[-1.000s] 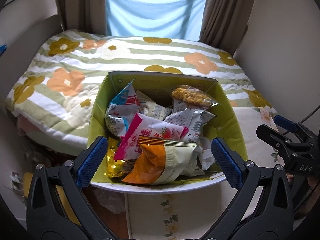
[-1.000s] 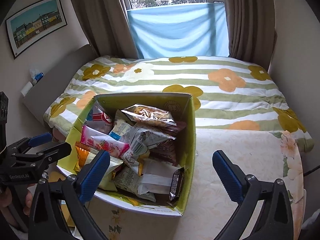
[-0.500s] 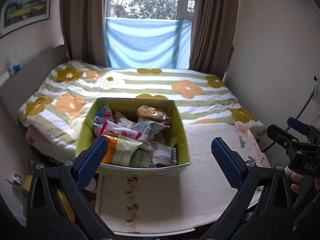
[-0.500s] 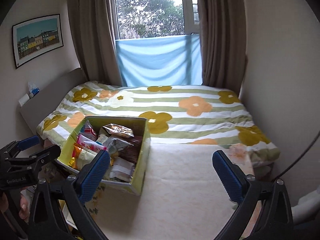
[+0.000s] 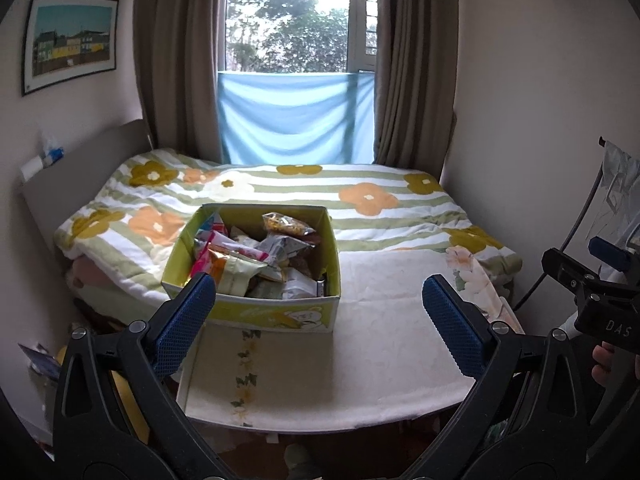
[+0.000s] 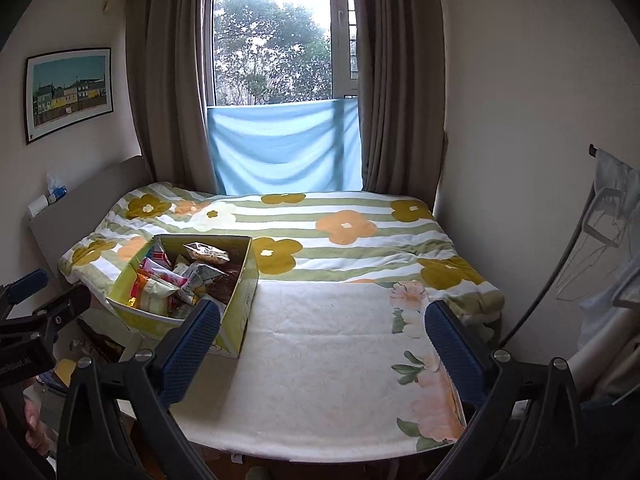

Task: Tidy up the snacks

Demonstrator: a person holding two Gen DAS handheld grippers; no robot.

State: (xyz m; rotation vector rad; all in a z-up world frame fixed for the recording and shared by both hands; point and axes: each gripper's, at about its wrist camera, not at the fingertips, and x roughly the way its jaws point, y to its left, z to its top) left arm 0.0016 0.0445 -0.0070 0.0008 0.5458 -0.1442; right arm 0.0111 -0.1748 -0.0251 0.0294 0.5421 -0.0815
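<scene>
Both grippers stand wide open and hold nothing. From the left wrist view, the left gripper (image 5: 320,316) spreads its two blue-padded fingers (image 5: 184,322) over the near edge of one cloth-covered table (image 5: 380,360). One green cardboard box (image 5: 276,314) sits on the table's far left part, heaped with snack packets (image 5: 256,256), too jumbled to count. The left finger's tip overlaps the box's front corner; contact cannot be judged. One flowered bed (image 5: 360,200) lies behind

From the right wrist view, the right gripper (image 6: 322,340) is equally wide, empty, above bare cloth right of the box
</scene>
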